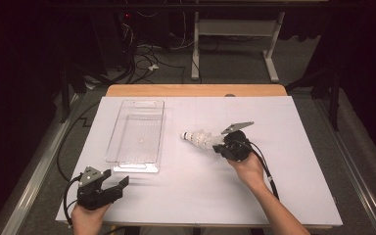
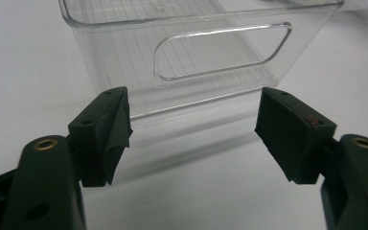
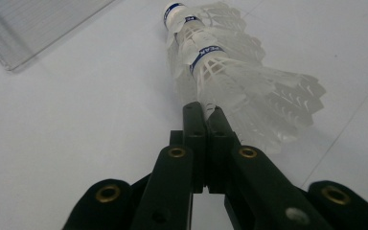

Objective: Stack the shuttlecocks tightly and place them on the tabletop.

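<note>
A stack of shuttlecocks (image 1: 199, 138) is pinched by its feathers in the right gripper (image 1: 220, 145), near the middle of the table (image 1: 293, 161). Blue bands with unreadable letters are seen in the right gripper view. The left gripper (image 1: 120, 182) is held wide open, with nothing in it, by the clear bin (image 1: 136, 138) near the front left corner.

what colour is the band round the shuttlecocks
Blue with white lettering, on white shuttlecocks; it shows best in the right gripper view.

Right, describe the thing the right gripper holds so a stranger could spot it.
On the white table, look right of the clear plastic bin. The stack of white shuttlecocks lies there, pinched in the right gripper: feathery skirts, blue-banded tips.
</note>
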Motion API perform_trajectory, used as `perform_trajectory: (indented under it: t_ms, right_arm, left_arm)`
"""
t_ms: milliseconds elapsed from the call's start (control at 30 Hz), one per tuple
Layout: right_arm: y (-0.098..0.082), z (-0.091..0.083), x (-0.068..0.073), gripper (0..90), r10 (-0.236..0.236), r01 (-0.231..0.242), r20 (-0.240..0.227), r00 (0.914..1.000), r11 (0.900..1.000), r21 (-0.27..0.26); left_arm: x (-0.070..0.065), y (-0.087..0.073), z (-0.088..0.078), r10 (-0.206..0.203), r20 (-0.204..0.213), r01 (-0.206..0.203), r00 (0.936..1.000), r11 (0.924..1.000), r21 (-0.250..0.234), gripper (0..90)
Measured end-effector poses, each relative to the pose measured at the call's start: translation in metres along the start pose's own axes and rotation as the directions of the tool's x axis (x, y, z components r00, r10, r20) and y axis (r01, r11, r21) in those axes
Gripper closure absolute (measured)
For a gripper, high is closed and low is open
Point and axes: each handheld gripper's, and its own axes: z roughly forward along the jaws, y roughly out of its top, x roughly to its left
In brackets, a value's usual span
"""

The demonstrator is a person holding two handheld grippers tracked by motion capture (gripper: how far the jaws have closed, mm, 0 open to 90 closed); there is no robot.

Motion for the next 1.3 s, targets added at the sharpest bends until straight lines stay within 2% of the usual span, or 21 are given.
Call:
perform_trajectory:
  t_ms: [133, 300, 767, 1300]
  right_arm:
    - [0.005, 0.004, 0.003, 90.0, -0.020, 0.020, 0.015, 0.9997, 1.000, 0.006]
    - [0.008, 0.010, 0.004, 90.0, -0.023, 0.023, 0.024, 0.9994, 1.000, 0.021]
    - [0.018, 0.020, 0.007, 90.0, -0.028, 0.027, 0.021, 0.9994, 0.999, 0.023]
    - [0.019, 0.028, 0.007, 90.0, -0.028, 0.027, 0.022, 0.9994, 0.999, 0.028]
  left_arm:
    - [0.000, 0.000, 0.000, 0.003, 0.001, -0.003, 1.0000, 1.0000, 0.004, 28.9]
    - [0.000, 0.000, 0.001, 0.004, 0.003, -0.004, 1.0000, 1.0000, 0.004, 28.8]
    - [0.000, 0.000, 0.000, 0.007, 0.003, -0.007, 1.0000, 1.0000, 0.006, 28.8]
    - [0.000, 0.000, 0.000, 0.006, 0.005, -0.007, 1.0000, 1.0000, 0.004, 28.9]
